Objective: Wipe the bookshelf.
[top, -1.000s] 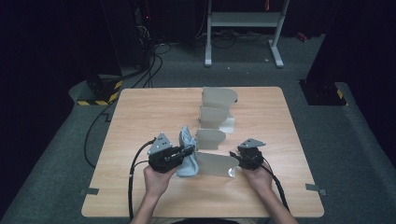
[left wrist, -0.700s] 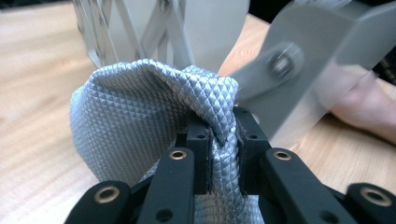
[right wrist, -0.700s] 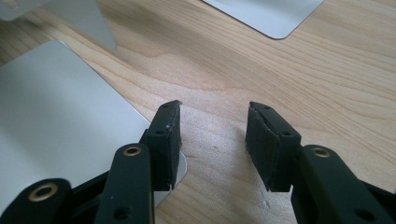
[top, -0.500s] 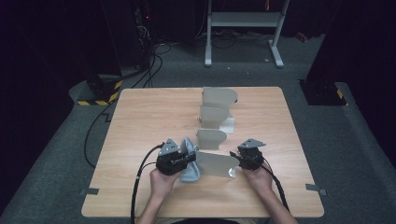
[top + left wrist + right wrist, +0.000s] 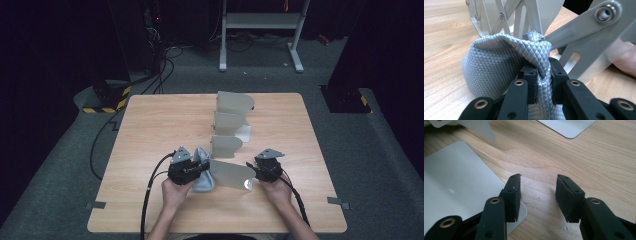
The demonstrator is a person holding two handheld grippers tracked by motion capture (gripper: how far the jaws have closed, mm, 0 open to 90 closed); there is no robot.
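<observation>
Cloth [image 5: 499, 62] is bunching upward at lower centre; we are pinching it with left fingers [image 5: 530, 85], while right fingers [image 5: 566, 197] are standing spread over bare worktop [image 5: 599, 157].

Silver diamond-textured cloth [image 5: 499, 60], grey rack [image 5: 230, 120]

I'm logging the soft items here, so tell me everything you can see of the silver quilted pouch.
The silver pouch looks like soft fabric embossed with a small diamond pattern and a slight sheen. It rests on the wooden table, bunched at the top, beside the grey metal rack. The left gripper is clamped on a gathered fold of it.
</observation>
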